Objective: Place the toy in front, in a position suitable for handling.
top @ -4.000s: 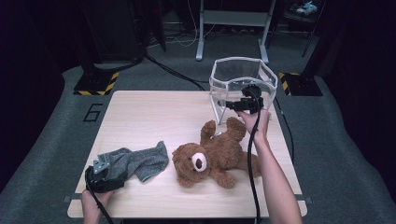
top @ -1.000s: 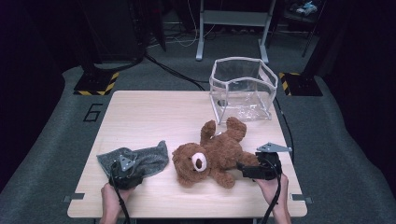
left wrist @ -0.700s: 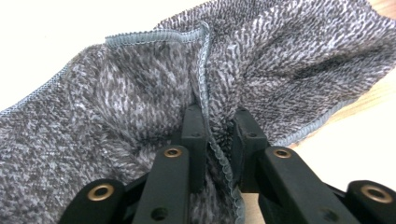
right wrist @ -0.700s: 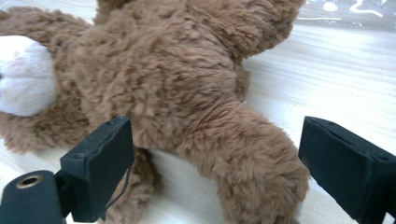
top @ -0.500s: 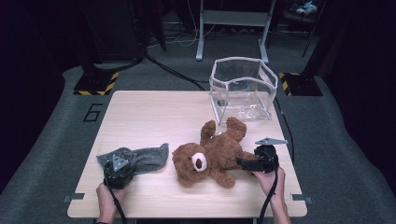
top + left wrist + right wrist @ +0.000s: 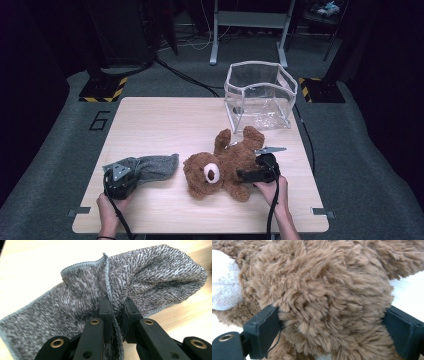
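Since 1 second ago, the left gripper (image 6: pixel 113 315) has closed its jaws and now pinches the grey towel's (image 6: pixel 150 167) hem near the table's (image 6: pixel 165 120) left edge. The right gripper (image 6: pixel 332 332) has advanced, straddling the teddy bear (image 6: pixel 225 162) mid-table, probably pressing lightly.

Table brightly lit, surroundings dark, close-ups soft
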`<action>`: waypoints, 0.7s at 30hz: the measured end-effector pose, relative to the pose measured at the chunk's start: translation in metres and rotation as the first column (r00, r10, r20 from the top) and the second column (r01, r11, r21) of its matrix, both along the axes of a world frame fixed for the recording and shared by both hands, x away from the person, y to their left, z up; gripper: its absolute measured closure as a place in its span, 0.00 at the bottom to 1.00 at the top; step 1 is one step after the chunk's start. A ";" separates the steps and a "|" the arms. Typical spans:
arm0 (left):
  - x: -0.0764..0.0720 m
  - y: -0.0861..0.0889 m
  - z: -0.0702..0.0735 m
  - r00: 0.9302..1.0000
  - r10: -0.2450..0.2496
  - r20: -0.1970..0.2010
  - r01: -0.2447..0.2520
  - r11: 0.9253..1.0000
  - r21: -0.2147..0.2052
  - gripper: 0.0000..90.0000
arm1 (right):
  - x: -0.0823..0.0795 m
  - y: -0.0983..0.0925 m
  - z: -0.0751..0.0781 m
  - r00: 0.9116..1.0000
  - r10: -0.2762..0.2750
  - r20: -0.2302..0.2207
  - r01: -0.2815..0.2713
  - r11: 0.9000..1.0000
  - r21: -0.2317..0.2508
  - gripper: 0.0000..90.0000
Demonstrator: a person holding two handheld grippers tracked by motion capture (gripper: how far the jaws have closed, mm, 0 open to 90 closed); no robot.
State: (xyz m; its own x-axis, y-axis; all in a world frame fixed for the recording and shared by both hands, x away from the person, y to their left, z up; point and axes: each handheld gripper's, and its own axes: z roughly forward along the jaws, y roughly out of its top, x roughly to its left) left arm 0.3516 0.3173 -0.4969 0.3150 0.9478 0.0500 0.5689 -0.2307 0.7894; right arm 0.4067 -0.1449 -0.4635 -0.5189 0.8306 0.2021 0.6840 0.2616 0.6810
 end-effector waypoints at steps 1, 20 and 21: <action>0.000 0.001 0.002 1.000 -0.005 0.002 0.005 1.000 -0.001 0.89 | 0.000 0.001 0.000 1.000 0.000 -0.003 0.000 1.000 -0.004 0.10; 0.011 -0.002 0.051 0.994 -0.008 0.110 0.005 1.000 0.019 0.89 | 0.000 0.013 0.000 1.000 0.011 0.005 -0.011 1.000 0.001 0.10; 0.011 -0.002 0.052 0.993 -0.007 0.118 0.004 1.000 0.023 0.89 | 0.001 0.014 0.000 1.000 0.017 0.012 -0.017 1.000 0.000 0.10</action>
